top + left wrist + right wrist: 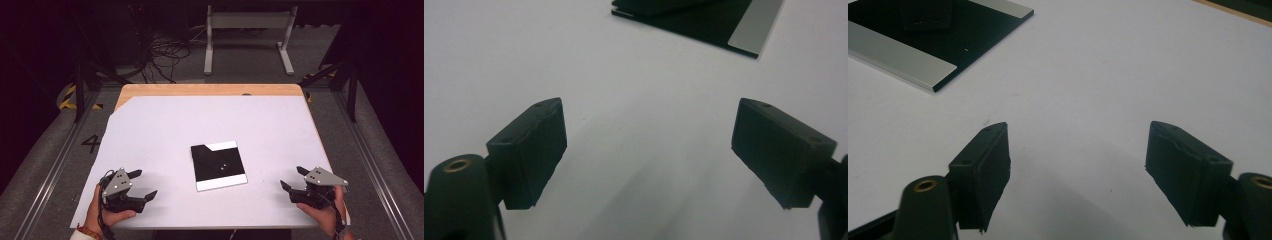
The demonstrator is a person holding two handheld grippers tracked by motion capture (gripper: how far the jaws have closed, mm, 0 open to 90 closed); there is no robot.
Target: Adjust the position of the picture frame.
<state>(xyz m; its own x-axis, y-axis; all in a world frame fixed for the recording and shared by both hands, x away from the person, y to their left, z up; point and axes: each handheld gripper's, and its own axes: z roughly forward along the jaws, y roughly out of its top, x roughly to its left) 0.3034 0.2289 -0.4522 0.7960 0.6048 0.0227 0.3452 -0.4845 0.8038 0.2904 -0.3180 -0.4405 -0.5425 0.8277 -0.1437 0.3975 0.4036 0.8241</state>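
Centrally on the counter point(165, 130) a black plate point(218, 165) is laid, flanked near the front corners by the left tongs point(145, 185) and right tongs point(293, 178), both spread wide and empty.

Your table point(150, 90) has a wooden top, bare along the far edge and at the far-left corner; a white sheet point(165, 130) covers the rest, its far-left corner cut off at an angle; on the sheet, slightly nearer the near edge than the middle, lies a flat black plate point(218, 165) with pale strips along two sides.
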